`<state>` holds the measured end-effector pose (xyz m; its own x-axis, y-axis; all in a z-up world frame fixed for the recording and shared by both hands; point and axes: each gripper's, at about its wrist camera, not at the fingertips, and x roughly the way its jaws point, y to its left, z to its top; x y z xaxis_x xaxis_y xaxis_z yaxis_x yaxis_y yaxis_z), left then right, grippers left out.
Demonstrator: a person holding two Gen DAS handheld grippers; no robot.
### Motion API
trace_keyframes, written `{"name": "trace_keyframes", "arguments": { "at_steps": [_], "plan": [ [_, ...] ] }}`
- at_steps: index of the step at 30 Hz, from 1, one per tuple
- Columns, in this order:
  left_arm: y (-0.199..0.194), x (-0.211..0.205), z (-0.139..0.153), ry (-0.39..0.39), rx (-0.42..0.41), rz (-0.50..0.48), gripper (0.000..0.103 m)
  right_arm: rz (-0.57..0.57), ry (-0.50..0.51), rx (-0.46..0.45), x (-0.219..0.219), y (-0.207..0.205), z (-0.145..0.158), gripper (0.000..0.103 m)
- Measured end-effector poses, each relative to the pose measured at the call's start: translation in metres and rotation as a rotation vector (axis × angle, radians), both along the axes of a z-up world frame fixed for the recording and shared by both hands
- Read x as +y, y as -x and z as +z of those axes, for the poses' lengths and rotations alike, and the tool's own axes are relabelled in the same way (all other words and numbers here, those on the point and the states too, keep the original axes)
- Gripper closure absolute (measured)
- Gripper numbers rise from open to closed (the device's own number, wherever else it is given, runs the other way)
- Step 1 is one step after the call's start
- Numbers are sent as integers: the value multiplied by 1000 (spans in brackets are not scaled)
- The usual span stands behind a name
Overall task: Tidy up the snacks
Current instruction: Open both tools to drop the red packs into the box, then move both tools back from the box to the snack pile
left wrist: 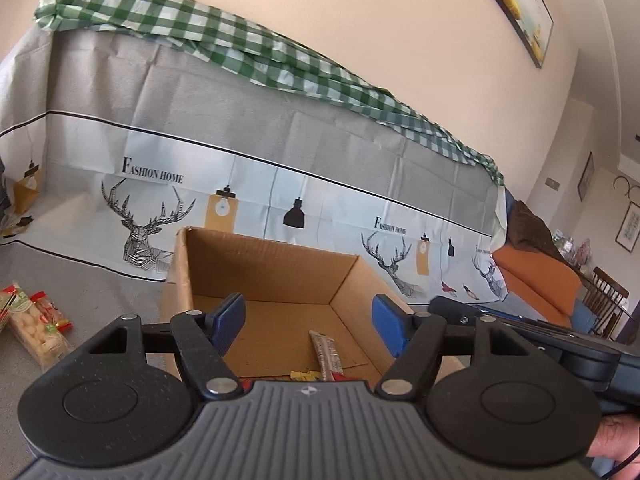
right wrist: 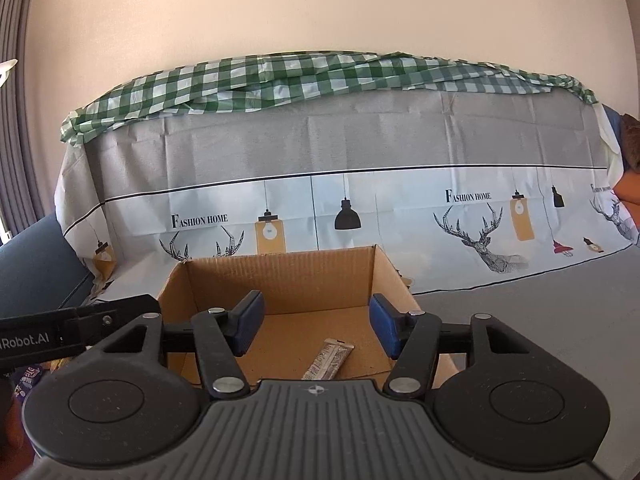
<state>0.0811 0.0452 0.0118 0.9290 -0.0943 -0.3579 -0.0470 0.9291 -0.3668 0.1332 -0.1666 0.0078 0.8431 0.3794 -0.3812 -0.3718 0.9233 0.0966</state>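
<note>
Cardboard box [right wrist: 280, 280]: one silvery snack bar [right wrist: 328, 360] inside, brand unreadable. Left gripper [left wrist: 308, 320] and right gripper [right wrist: 316, 324]: jaws spread, empty.

Open cardboard box [right wrist: 280, 276], floor mostly bare

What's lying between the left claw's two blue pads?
Nothing is gripped; in the left wrist view the left claw frames the cardboard box floor and a snack bar.

Cream wall [right wrist: 320, 12] behind a sofa [right wrist: 320, 144] draped in grey cloth printed with deer and lamps, green checked cloth [right wrist: 320, 76] bunched along its top. Framed picture [left wrist: 516, 4] hangs above the sofa's right end; grey curtain [right wrist: 14, 80] left of it. Beyond the right end: orange cushions [left wrist: 536, 280], wooden chair [left wrist: 606, 304], daylight throughout.
</note>
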Motion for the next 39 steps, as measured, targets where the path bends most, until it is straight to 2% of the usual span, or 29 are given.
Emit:
{"name": "trace_keyframes", "arguments": {
  "at_steps": [4,7,9,14,17,20,24,28,29,31,34,37,38,39],
  "plan": [
    [4,8,0,13,0,13,29,-7,-11,7,0,0,-1,42],
    [10,10,3,-40,-11,17,35,-6,-11,2,4,2,-1,42],
    [16,13,5,-64,-13,12,50,-3,-14,1,8,3,0,42],
    [33,34,5,-75,28,51,66,7,-29,-3,23,11,0,43],
    [48,47,8,-104,45,99,67,25,-37,-5,36,17,0,44],
    [57,58,13,-120,66,112,69,54,-49,-6,51,24,0,53],
    [53,75,19,-217,161,142,72,115,-65,-2,75,34,-2,68],
    [64,104,10,-265,205,208,72,172,-65,3,98,45,-4,71],
    [67,112,1,-265,231,237,72,188,-60,0,105,48,-4,71],
    [64,131,-14,-230,342,339,72,216,-46,-5,116,53,-5,71],
    [64,159,-27,-177,430,465,70,249,-33,6,131,56,-8,71],
    [61,177,-42,-156,544,560,63,272,-30,26,143,57,-12,71],
    [59,182,-46,-153,576,582,59,281,-30,33,147,57,-14,71],
    [56,185,-50,-157,608,600,51,290,-28,40,151,58,-15,71]
  ]
}}
